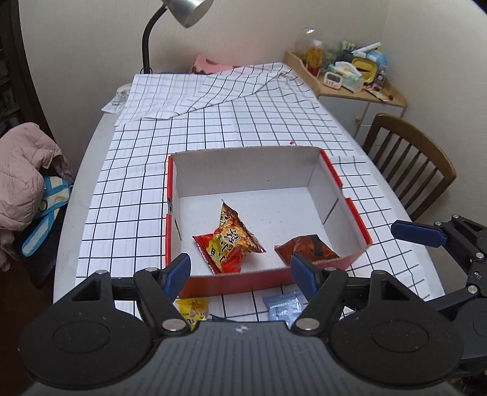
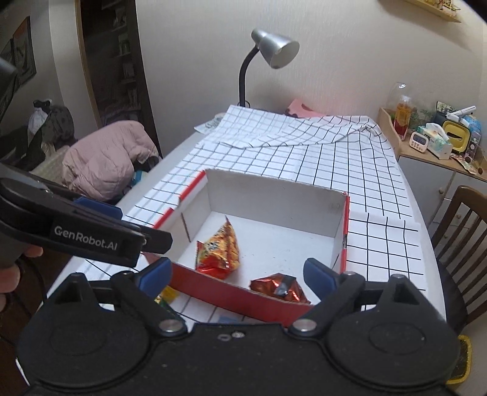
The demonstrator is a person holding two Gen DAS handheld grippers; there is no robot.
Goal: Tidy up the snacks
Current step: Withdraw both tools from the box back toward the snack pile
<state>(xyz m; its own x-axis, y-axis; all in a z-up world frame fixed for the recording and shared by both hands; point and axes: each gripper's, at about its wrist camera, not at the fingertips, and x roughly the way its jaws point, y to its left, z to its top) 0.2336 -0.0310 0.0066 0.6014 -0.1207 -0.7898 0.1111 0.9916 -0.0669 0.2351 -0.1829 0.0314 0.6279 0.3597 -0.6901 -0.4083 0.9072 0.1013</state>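
A red cardboard box [image 1: 231, 281] with a white inside stands on the checked cloth; it also shows in the right wrist view [image 2: 274, 307]. Inside lie an orange-red snack bag [image 1: 231, 240] [image 2: 217, 249] and a dark red snack bag [image 1: 307, 247] [image 2: 278, 288]. In front of the box on the cloth lie a yellow packet [image 1: 193, 309] and a light blue packet [image 1: 284, 306]. My left gripper [image 1: 239, 272] is open and empty above the box's near wall. My right gripper [image 2: 236, 272] is open and empty, also over the near wall; it shows at the right of the left wrist view [image 1: 426, 234].
A desk lamp [image 1: 182, 12] stands at the table's far end by a folded part of the cloth [image 1: 213, 88]. A wooden chair [image 1: 408, 161] is at the right. A side cabinet [image 1: 350, 79] holds bottles and clutter. A pink jacket [image 1: 21, 170] lies at the left.
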